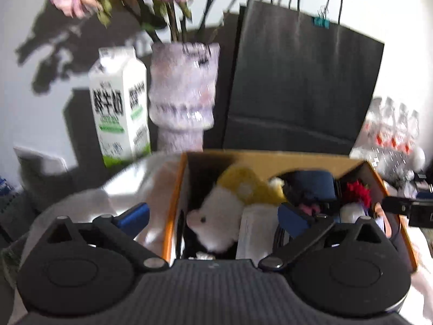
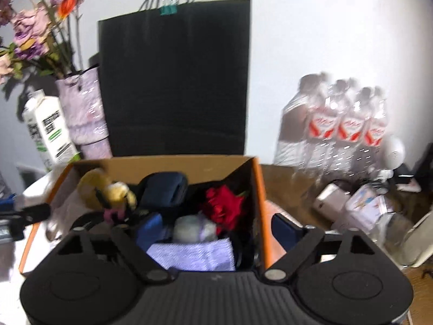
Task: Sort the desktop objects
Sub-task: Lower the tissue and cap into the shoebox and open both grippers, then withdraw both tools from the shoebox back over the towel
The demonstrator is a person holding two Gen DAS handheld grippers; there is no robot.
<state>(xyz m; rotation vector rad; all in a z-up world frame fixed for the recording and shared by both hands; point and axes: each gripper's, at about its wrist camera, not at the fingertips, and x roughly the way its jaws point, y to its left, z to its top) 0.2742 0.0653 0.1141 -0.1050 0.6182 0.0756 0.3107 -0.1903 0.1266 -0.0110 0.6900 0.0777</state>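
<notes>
both grippers hung over the cardboard box (image 1: 270,159), pointing down into it. left gripper (image 1: 213,218) stood with its blue fingers (image 1: 134,215) spread wide, nothing between the pads, above a white and yellow plush toy (image 1: 216,219) lying inside. right gripper (image 2: 219,230) was spread too and empty, over a red rose (image 2: 224,208) and lilac cloth (image 2: 192,254). behind the box stood a black paper bag (image 2: 176,81), a vase (image 1: 182,92) and a milk carton (image 1: 119,108).

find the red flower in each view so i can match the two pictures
Left wrist: red flower at the far right, inside the cardboard box by its right wall.
Right wrist: red flower near centre, in the box's right part.
Shared landmark: black paper bag standing behind the box.
</notes>
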